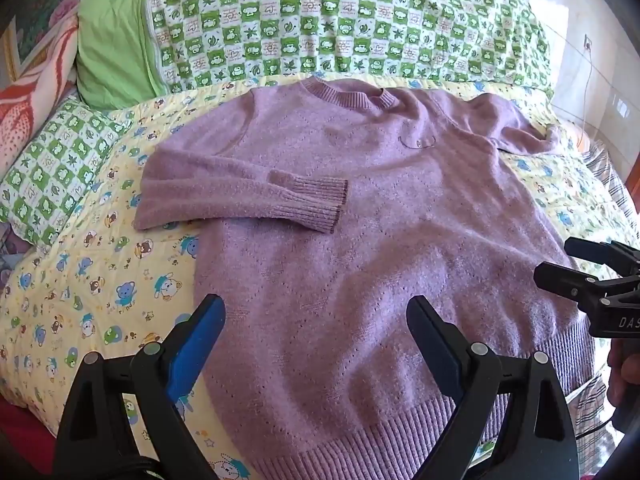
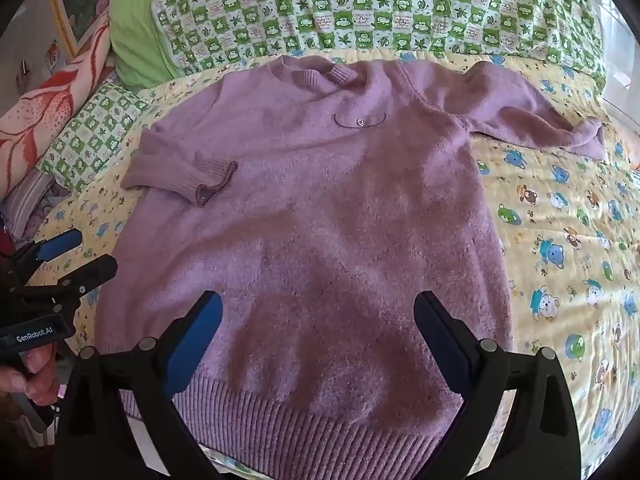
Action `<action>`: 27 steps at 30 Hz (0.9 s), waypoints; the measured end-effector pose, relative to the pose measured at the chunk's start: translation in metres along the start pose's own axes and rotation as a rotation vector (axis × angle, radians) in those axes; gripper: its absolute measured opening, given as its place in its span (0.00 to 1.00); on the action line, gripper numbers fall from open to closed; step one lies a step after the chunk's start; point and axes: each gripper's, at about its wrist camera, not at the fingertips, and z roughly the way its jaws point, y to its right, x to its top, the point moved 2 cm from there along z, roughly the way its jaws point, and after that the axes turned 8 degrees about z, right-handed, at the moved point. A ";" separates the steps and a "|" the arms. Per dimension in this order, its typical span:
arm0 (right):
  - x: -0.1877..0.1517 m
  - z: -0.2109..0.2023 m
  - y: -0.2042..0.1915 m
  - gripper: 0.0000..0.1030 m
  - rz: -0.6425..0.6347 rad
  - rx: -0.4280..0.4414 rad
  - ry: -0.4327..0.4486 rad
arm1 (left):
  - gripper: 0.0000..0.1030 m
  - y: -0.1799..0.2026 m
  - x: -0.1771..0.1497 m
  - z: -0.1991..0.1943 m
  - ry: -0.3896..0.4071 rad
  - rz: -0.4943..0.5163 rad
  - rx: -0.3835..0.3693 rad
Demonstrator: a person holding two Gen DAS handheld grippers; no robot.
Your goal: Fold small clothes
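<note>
A small purple knit sweater (image 1: pixel 360 240) lies flat, front up, on the bed; it also shows in the right wrist view (image 2: pixel 320 220). Its left sleeve (image 1: pixel 248 196) is folded in across the chest, cuff (image 2: pixel 208 184) on the body. Its right sleeve (image 2: pixel 532 120) stretches out to the right. My left gripper (image 1: pixel 316 320) is open and empty, above the lower left of the sweater near the hem. My right gripper (image 2: pixel 318 316) is open and empty, above the hem (image 2: pixel 300 428). Each gripper shows in the other's view: the right one (image 1: pixel 560 260), the left one (image 2: pixel 88 252).
The sweater lies on a yellow quilt with cartoon bears (image 1: pixel 80 300) (image 2: pixel 568 240). A green-and-white checked quilt (image 1: pixel 340 20) is heaped behind, with a green pillow (image 1: pixel 112 48) and a red patterned blanket (image 1: pixel 32 92) at the left. The bed's front edge runs just below the hem.
</note>
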 end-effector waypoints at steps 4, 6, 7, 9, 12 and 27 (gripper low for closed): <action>0.000 0.000 -0.003 0.94 -0.006 -0.001 0.003 | 0.90 -0.001 0.002 -0.002 0.009 -0.006 -0.006; 0.001 0.000 -0.004 0.94 -0.007 -0.001 0.005 | 0.90 0.000 0.003 -0.004 0.026 -0.010 -0.009; 0.001 0.001 -0.005 0.94 -0.007 0.000 0.005 | 0.90 -0.005 0.003 -0.006 0.038 -0.014 -0.009; 0.001 0.001 -0.005 0.94 -0.006 0.001 0.002 | 0.90 -0.006 0.005 -0.007 0.046 -0.016 -0.010; 0.001 0.001 -0.006 0.94 -0.008 0.001 0.001 | 0.90 -0.004 0.004 -0.007 0.090 -0.022 -0.010; 0.002 0.004 -0.009 0.94 -0.006 0.002 -0.006 | 0.90 -0.005 0.004 -0.002 0.005 -0.039 -0.033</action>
